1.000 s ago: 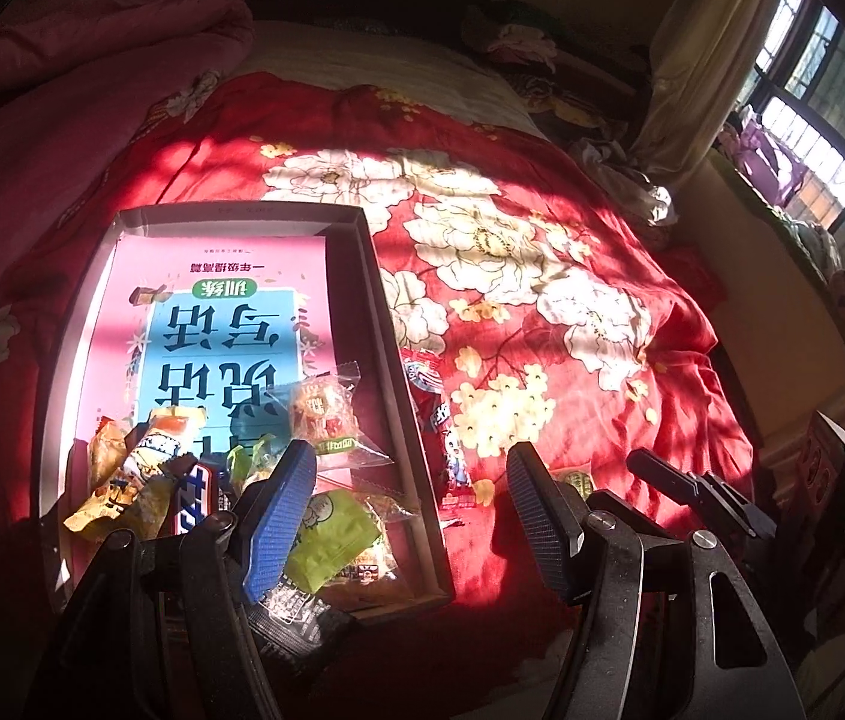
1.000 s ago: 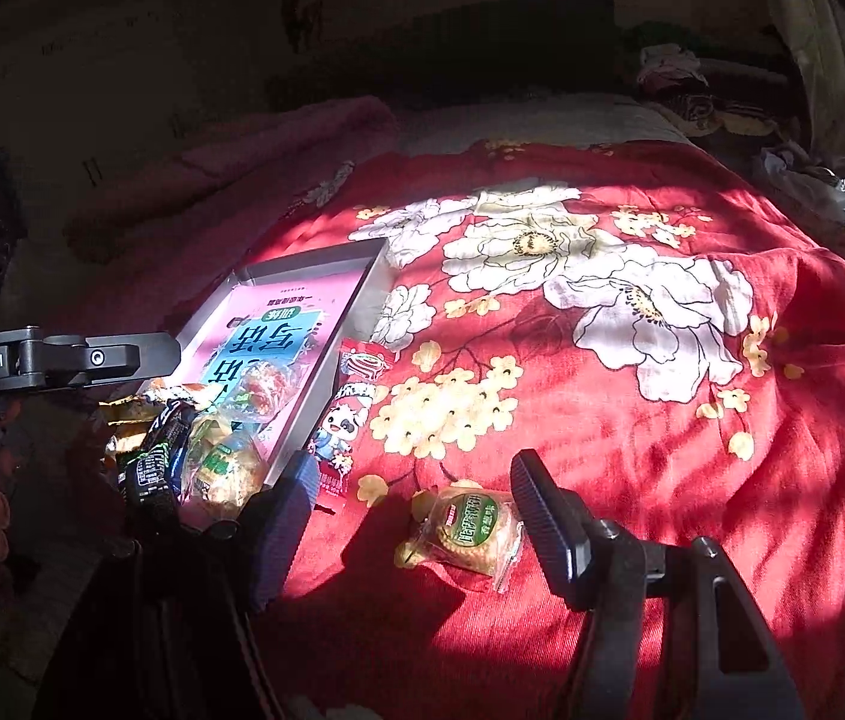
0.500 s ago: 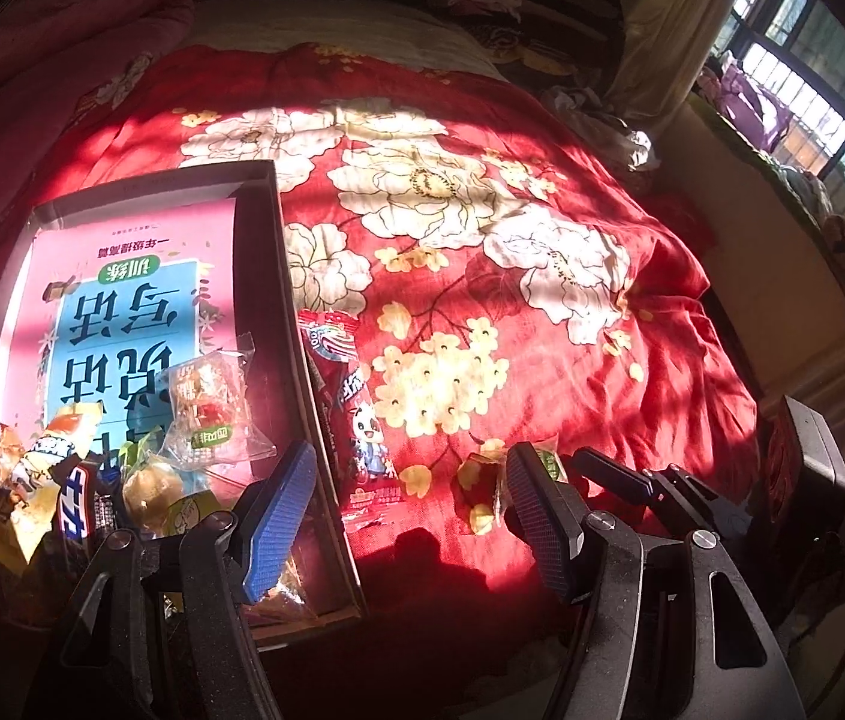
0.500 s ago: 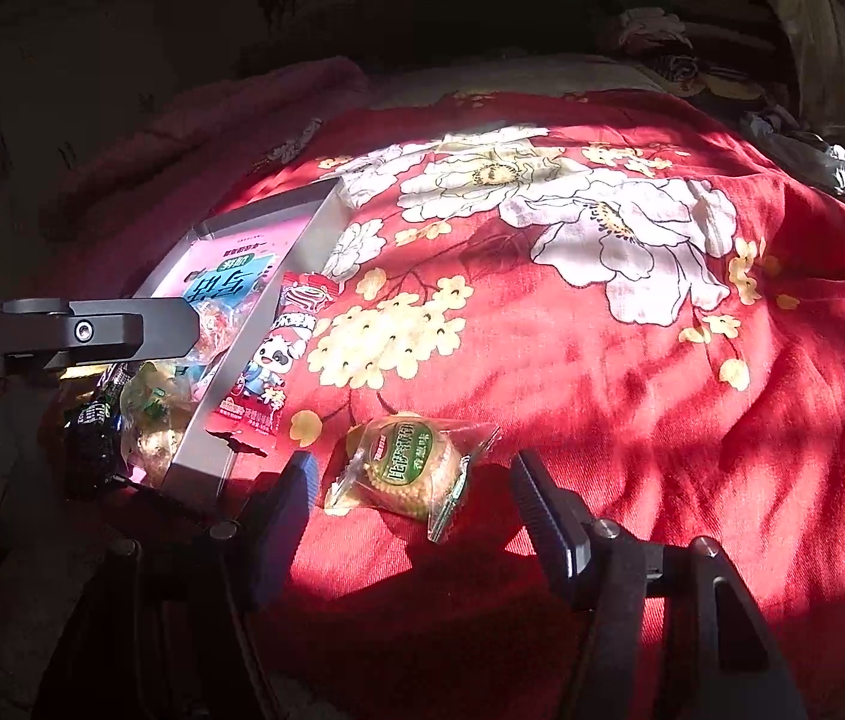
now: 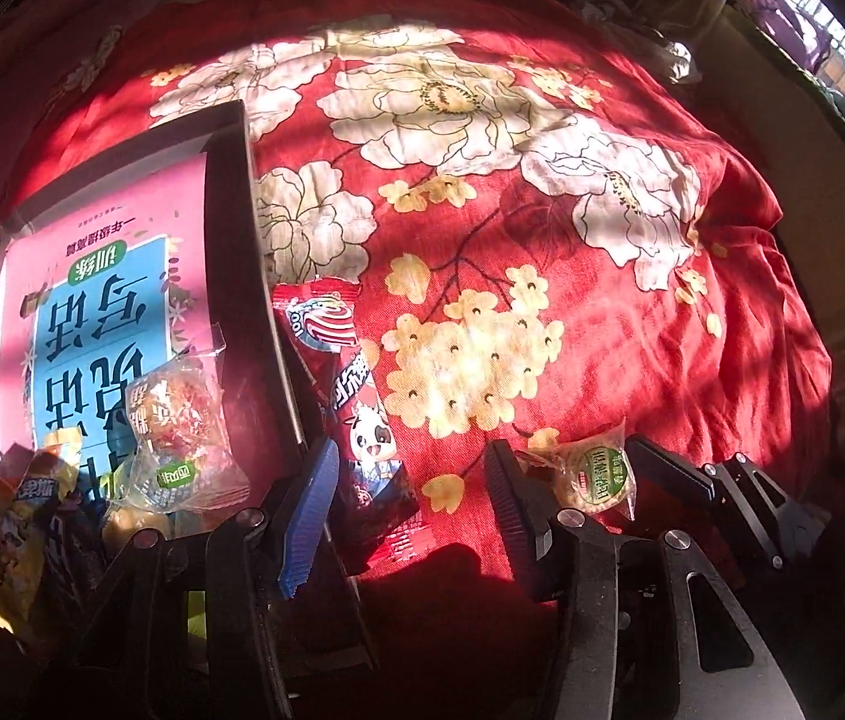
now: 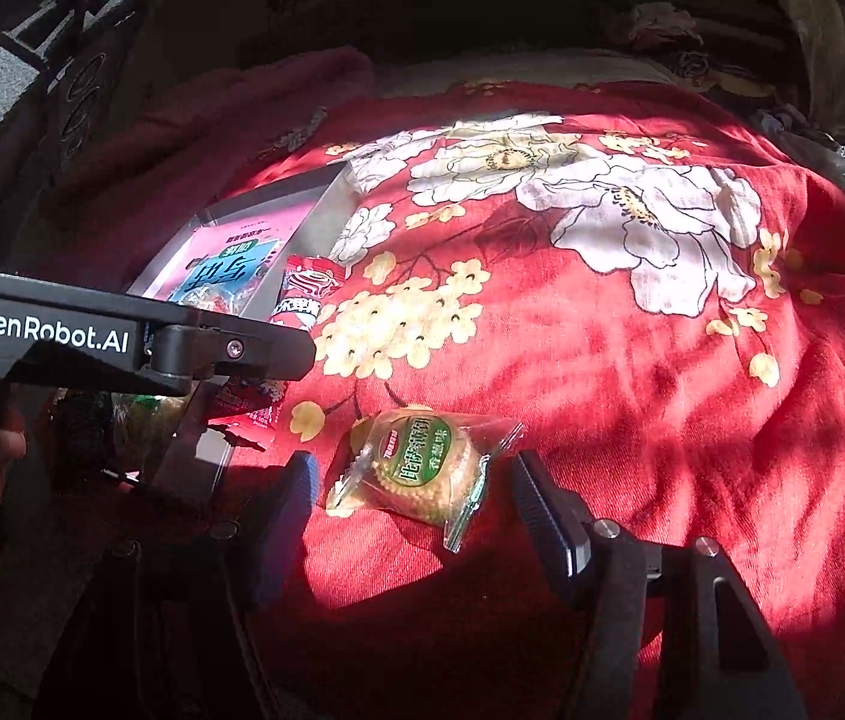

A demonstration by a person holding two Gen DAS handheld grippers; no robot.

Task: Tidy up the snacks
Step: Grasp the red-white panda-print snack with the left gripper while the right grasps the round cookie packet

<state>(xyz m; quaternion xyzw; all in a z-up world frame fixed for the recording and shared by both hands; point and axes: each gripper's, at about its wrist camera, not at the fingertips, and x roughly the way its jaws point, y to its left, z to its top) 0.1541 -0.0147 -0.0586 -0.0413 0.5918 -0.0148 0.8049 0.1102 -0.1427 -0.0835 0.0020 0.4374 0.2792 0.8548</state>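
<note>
A long red snack packet (image 5: 356, 414) with a cartoon cow lies on the bedspread against the outside of the shallow box (image 5: 230, 210). Its lower end sits between the jaws of my left gripper (image 5: 410, 507), which are closing; the pads do not press on it. A round biscuit in a clear wrapper with a green label (image 6: 416, 468) lies just ahead of and between the fingers of my open right gripper (image 6: 416, 519), untouched. The same biscuit (image 5: 596, 471) shows in the left wrist view. Inside the box several wrapped snacks (image 5: 182, 426) lie on a pink and blue booklet (image 5: 104, 300).
The red floral bedspread (image 6: 602, 330) covers the bed. A pink quilt (image 5: 62, 12) lies bunched at the back left, and clothes are piled at the headboard. A window (image 5: 824, 30) is at the upper right. A hand (image 6: 2, 438) holds the left gripper's body (image 6: 122, 336).
My left gripper moved right and down, from over the box's snacks to the red packet, and its jaws narrowed. My right gripper sank toward the biscuit, which now lies between its fingers.
</note>
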